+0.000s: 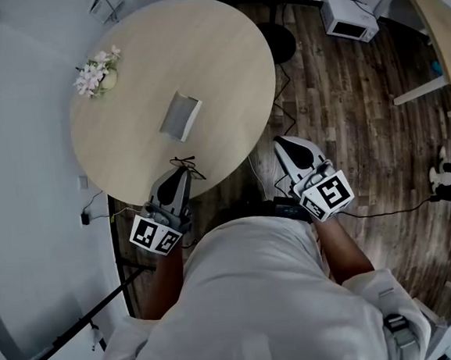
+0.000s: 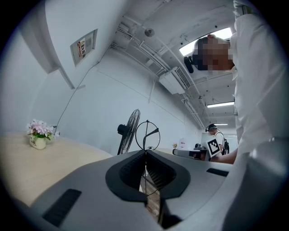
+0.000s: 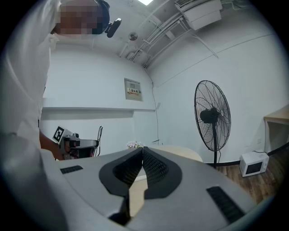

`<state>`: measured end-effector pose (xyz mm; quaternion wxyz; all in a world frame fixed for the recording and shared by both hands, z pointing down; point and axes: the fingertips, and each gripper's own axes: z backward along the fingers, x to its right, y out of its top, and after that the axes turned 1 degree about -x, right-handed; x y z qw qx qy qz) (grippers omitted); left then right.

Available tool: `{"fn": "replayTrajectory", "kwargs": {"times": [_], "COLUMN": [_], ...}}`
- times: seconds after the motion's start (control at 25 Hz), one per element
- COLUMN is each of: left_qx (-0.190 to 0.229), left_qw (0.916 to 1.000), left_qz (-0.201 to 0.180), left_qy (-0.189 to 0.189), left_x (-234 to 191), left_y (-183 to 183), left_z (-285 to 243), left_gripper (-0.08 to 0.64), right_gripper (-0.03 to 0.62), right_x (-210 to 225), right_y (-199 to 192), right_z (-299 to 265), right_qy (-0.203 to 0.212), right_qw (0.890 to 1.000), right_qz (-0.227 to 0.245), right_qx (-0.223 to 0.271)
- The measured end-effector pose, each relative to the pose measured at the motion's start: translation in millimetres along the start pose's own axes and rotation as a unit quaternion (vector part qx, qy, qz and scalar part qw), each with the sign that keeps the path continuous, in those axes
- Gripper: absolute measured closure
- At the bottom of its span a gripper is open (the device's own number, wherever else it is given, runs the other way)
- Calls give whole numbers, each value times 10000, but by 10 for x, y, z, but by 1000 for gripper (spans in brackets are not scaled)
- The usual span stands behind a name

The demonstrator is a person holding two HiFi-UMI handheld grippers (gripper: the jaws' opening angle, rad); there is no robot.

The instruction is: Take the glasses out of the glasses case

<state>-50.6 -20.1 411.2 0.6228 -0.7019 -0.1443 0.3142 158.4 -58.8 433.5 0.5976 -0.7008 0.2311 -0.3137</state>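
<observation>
A grey glasses case [image 1: 180, 115] lies near the middle of the round beige table [image 1: 198, 44]; whether its lid is open I cannot tell. Thin black wire-framed glasses [image 1: 185, 165] hang at the table's near edge, with my left gripper [image 1: 184, 171] shut on them. In the left gripper view one round lens rim [image 2: 147, 133] stands up from the closed jaws of that gripper [image 2: 145, 152]. My right gripper [image 1: 282, 141] hovers off the table's near right edge, shut and holding nothing; its own view shows its jaws [image 3: 141, 148] pressed together and the left gripper [image 3: 67, 137] off to the left.
A small pot of pink flowers [image 1: 97, 73] stands at the table's far left. A standing fan [image 3: 212, 117] with its base [image 1: 278, 41], a white microwave [image 1: 350, 18] on the wooden floor and a second table [image 1: 431, 24] are to the right. Another person [image 2: 218, 137] stands far off.
</observation>
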Motion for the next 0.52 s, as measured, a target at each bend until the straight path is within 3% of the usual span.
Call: {"fn": "replayTrajectory", "kwargs": {"times": [0.36, 0.52], "left_qx": [38, 35], "left_qw": [10000, 9999], "left_qz": [-58, -108], "left_qy": [14, 16], "left_x": [-21, -48], "left_y": [51, 86], "left_z": [-162, -215], "left_gripper": [537, 537], "right_gripper": [568, 568], "right_x": [136, 189], "right_y": [57, 107], "right_z": [26, -12], "right_qy": [-59, -3], "right_qw": [9999, 9994], "right_qz": [54, 339], "right_qx": [98, 69]}}
